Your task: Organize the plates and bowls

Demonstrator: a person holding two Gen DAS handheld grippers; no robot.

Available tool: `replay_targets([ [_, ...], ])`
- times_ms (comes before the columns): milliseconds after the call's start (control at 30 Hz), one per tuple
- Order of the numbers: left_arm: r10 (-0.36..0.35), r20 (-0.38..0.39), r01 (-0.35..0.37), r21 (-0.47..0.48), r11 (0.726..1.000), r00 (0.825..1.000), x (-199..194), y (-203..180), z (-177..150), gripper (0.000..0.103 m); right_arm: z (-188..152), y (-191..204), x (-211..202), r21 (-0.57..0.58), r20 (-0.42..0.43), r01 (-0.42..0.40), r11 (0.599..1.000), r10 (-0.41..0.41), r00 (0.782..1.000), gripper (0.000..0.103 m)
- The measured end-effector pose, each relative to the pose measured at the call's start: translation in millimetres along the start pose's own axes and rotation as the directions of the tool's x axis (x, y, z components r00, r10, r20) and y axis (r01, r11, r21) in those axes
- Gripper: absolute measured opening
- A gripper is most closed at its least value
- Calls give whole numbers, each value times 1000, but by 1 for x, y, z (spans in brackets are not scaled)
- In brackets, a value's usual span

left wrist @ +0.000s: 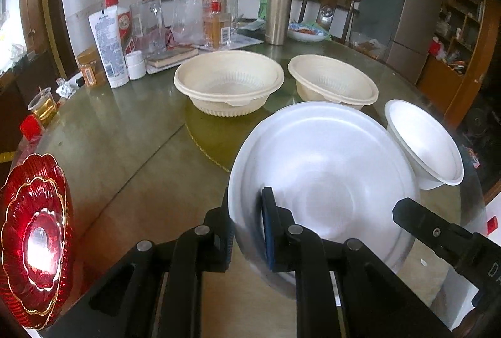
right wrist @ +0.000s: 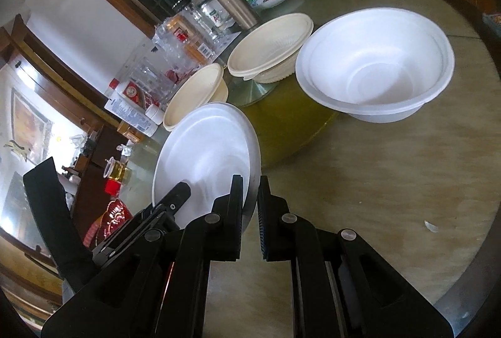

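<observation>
Left wrist view looks level across a round glass-topped table [left wrist: 125, 150], with the left gripper [left wrist: 247, 231] reaching forward low at the near edge; its two fingers are closed on the left rim of a white plate [left wrist: 325, 169], one pad [left wrist: 269, 231] inside the rim and the other behind it, so the plate stands tilted up off the table. From the right of that view the right gripper [left wrist: 438, 231] comes in at the plate's far rim, only one black finger of it showing. Right wrist view is rolled over, so the table slants; the right gripper [right wrist: 250, 203] has its fingers on either side of the plate [right wrist: 206, 156] edge with a narrow gap showing between pad and rim, and whether they press it I cannot tell. Left gripper [right wrist: 175, 197] shows there as a black tip against the plate's lower face. Beyond the plate sit two cream bowls [left wrist: 228, 84] [left wrist: 332, 81] side by side and, to the right, a white bowl [left wrist: 422, 140], which in the right view [right wrist: 375, 62] looks like two nested. A red dish [left wrist: 34, 238] lies at the left, cut by the lens edge. Bottles, tubes and a steel flask [left wrist: 277, 12] crowd the far side, their labels too blurred to read.
</observation>
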State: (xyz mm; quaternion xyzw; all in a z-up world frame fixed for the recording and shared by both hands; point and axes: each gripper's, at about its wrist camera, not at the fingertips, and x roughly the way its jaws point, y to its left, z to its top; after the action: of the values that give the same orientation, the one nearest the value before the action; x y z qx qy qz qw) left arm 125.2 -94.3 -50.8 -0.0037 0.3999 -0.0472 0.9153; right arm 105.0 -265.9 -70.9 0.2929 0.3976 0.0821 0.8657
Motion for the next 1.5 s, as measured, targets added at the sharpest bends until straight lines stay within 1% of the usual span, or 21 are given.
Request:
replay_targets([
  [100, 6, 17, -6, 5, 1000, 1000, 0, -2, -2, 15, -3, 0, 0, -15, 17, 17, 1000, -17, 1000, 8],
  [300, 4, 47, -4, -4, 1000, 999, 0, 1, -4, 15, -5, 1, 0, -40, 63, 21, 999, -18, 998, 8],
  [633, 14, 83, -14, -1, 1000, 996, -1, 0, -5, 15, -7, 0, 0, -51, 98, 4, 999, 1, 995, 8],
  [1400, 19, 93, -19, 0, 1000, 995, -2, -1, -6, 15, -6, 2, -1, -58, 109, 2, 998, 4, 994, 8],
  [1500, 27, 99, -27, 0, 1000, 995, -7, 0, -4, 15, -4, 5, -3, -66, 114, -4, 998, 11, 993, 8],
])
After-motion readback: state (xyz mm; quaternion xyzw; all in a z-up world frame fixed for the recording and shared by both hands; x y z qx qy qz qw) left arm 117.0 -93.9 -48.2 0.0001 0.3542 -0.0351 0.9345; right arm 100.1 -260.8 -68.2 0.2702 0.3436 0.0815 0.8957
